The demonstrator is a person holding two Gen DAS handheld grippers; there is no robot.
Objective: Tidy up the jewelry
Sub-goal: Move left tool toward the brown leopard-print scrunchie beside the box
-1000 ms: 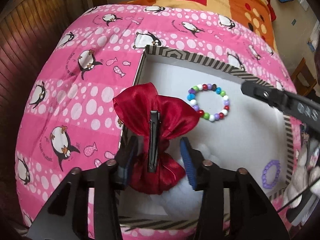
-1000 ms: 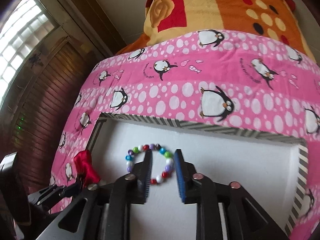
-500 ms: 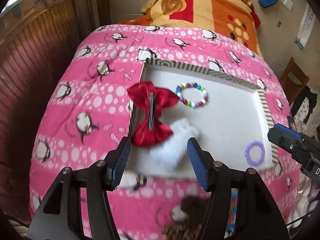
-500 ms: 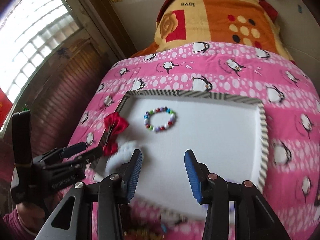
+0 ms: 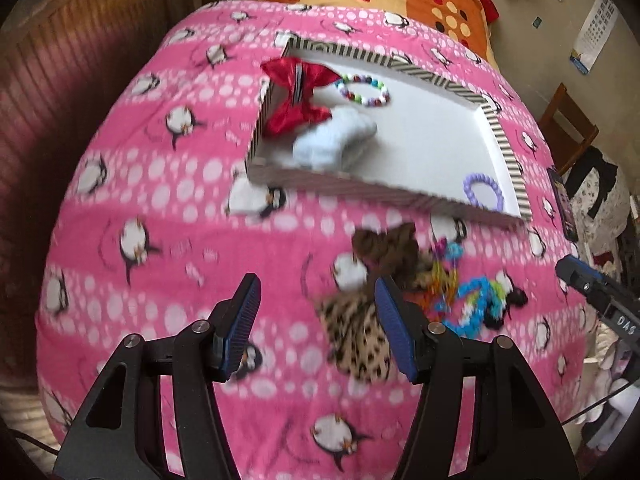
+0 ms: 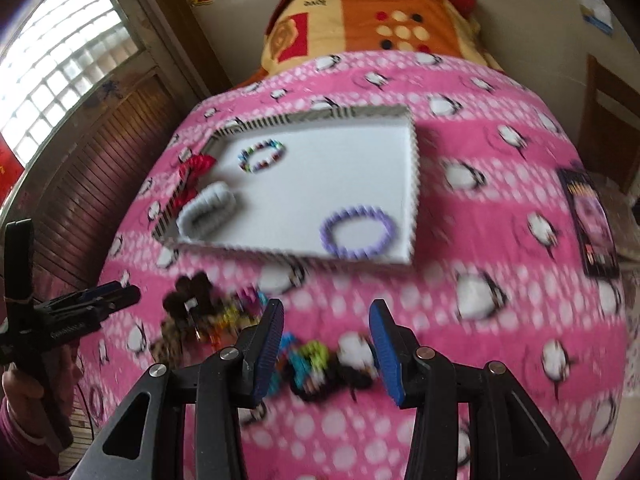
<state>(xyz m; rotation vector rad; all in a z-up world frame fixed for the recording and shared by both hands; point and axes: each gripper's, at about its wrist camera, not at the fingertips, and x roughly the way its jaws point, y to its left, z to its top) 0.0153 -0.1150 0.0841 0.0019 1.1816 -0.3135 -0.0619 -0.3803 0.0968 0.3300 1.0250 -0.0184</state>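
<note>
A white tray [image 5: 500, 136] with a striped rim lies on the pink penguin blanket. In it are a red bow clip [image 5: 296, 96] leaning on the left wall, a multicolour bead bracelet [image 5: 345, 89], a white fluffy scrunchie [image 5: 332, 140] and a purple bracelet [image 5: 470, 190]. On the blanket in front of the tray lies a blurred pile: a brown scrunchie [image 5: 384, 244], a leopard bow [image 5: 356, 332] and bright loom bands [image 5: 472, 304]. My left gripper [image 5: 316, 284] hangs open just left of the pile. My right gripper [image 6: 326, 308] is open above the loom bands [image 6: 308, 356], holding nothing.
An orange and yellow blanket [image 6: 360, 24] is folded at the far end of the bed. A dark phone-like slab [image 6: 592, 220] lies on the blanket to the right of the tray [image 6: 414, 184]. Wooden panelling [image 6: 100, 152] runs along the left, and a chair [image 5: 568, 128] stands at the right.
Both grippers have drawn back from the tray to the near side of the bed, and their jaws have widened. The left one left the red bow in the tray. The pile has come into view.
</note>
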